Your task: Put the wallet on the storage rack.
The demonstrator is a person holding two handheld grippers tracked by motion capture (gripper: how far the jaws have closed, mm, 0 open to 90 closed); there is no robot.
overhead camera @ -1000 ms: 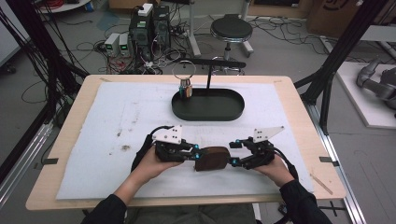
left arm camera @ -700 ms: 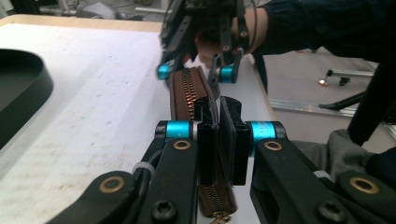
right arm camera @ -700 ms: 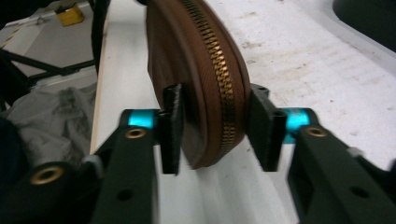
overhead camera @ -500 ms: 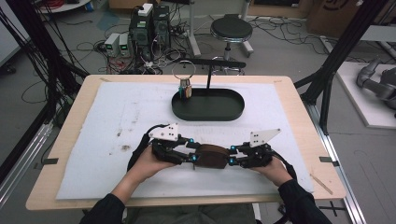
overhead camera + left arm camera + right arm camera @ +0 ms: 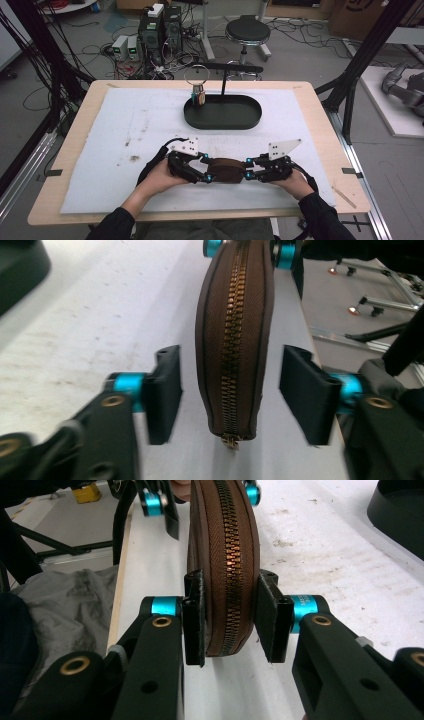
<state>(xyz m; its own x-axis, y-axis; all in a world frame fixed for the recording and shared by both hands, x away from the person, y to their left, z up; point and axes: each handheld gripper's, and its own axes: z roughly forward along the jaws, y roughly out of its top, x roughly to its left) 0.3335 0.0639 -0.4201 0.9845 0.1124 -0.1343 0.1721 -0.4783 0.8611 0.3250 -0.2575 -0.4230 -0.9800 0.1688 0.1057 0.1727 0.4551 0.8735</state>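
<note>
A brown zippered pouch [image 5: 226, 170] stands on its edge on the white mat near the table's front, zipper [image 5: 231, 340] facing up. My right gripper [image 5: 248, 173] is shut on the pouch's right end; its pads [image 5: 195, 625] press both sides of the pouch [image 5: 225, 555]. My left gripper [image 5: 203, 173] is open around the left end. In the left gripper view its fingers [image 5: 162, 392] stand apart from the pouch [image 5: 235, 330], with a gap on each side. The zipper pull [image 5: 229, 441] hangs at the near end, between the left jaws.
A black oval tray [image 5: 223, 113] sits at the back middle of the mat, with a post and crossbar [image 5: 225, 67] carrying a ring with keys [image 5: 198, 94]. The white mat [image 5: 125, 125] covers most of the wooden table [image 5: 320, 110].
The pouch has gone from lying slanted to standing straight between the two grippers. My left gripper has slid right, so its jaws now straddle the pouch's left end.
</note>
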